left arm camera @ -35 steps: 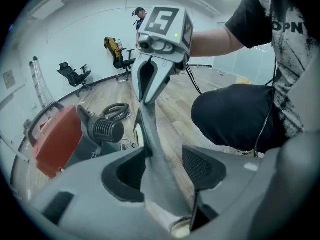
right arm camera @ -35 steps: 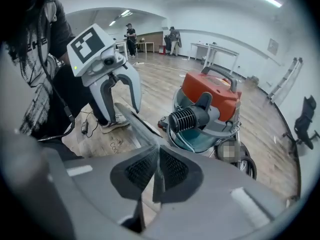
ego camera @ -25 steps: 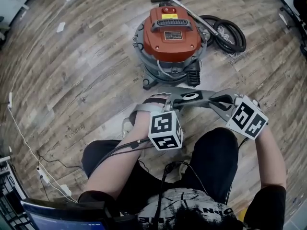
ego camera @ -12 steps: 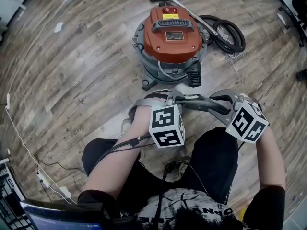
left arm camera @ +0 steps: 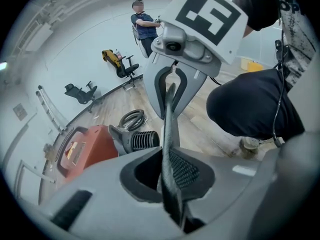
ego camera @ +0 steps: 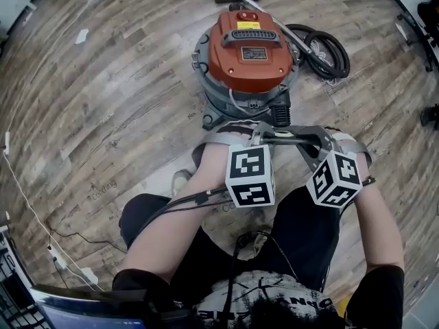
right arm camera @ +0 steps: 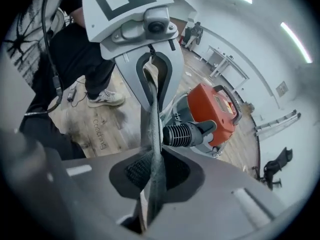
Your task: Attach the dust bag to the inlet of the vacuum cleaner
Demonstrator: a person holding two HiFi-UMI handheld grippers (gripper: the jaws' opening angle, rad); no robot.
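Right tool swung nearer left tool, both just closing, clamped on dust bag

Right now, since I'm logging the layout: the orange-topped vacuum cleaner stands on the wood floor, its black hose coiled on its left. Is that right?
No. The head view shows the black hose coiled on the right of the vacuum cleaner, not its left. The rest holds: orange top, standing on the wood floor.

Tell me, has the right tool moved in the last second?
Yes: the right tool shifted left relative to the vacuum cleaner, its jaws just closing on the dust bag.
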